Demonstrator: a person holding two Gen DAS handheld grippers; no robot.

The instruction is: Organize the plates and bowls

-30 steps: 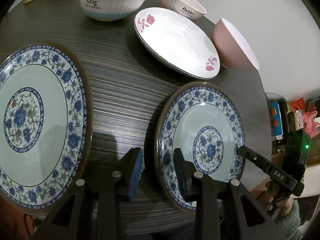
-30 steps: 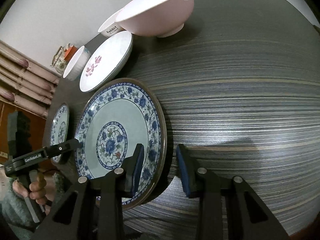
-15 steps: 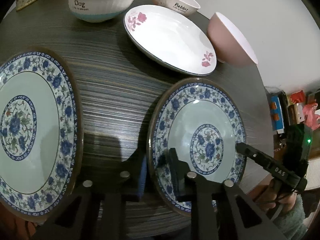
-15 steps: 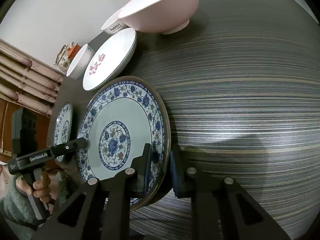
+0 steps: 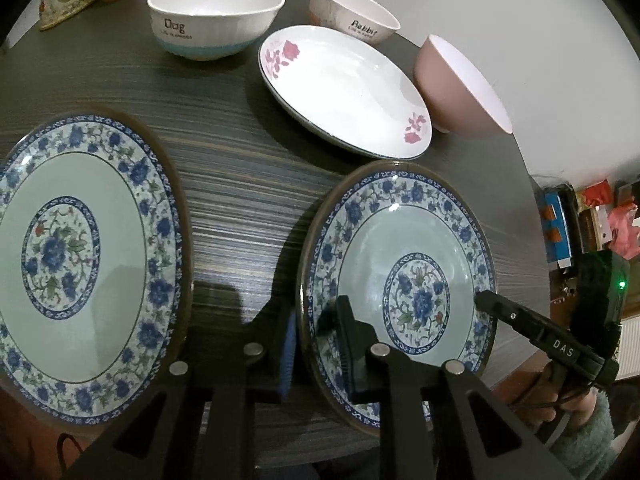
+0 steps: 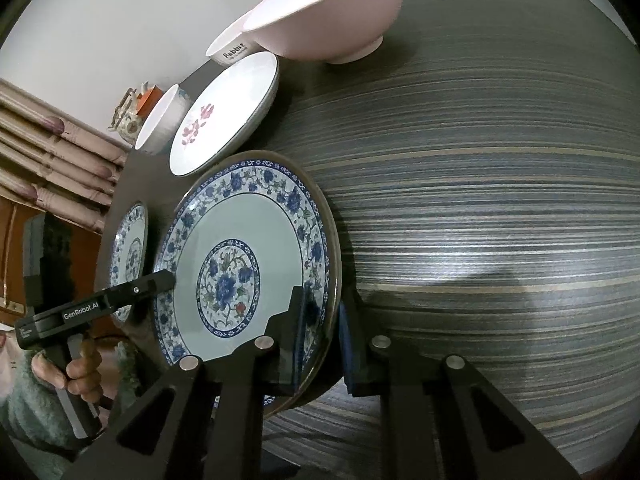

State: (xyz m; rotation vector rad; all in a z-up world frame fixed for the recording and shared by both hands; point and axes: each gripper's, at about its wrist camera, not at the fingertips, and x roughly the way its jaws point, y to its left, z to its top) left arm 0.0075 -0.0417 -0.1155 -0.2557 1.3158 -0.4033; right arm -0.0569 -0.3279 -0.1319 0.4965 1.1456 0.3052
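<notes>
A small blue-floral plate point(image 5: 400, 240) point(image 6: 248, 220) lies near the front edge of the dark striped table point(image 6: 480, 200). My left gripper point(image 5: 318, 348) is shut on its left rim, one pad above and one below. On the opposite rim my right gripper point(image 6: 322, 340) is shut the same way. A larger blue-floral plate point(image 5: 80, 264) point(image 6: 130, 248) lies to the left. I cannot tell whether the small plate has left the tabletop.
Behind stand a white plate with pink flowers point(image 5: 344, 88) point(image 6: 224, 112), a white "Dog" bowl point(image 5: 212, 16), a "Rabbit" bowl point(image 5: 352, 12) and a pink bowl point(image 5: 460, 88) point(image 6: 328, 12). Bare striped tabletop stretches to the right of the small plate.
Both grippers stood open astride the small plate's rim a second ago. Each has since closed onto that rim. The hands have hardly shifted.
</notes>
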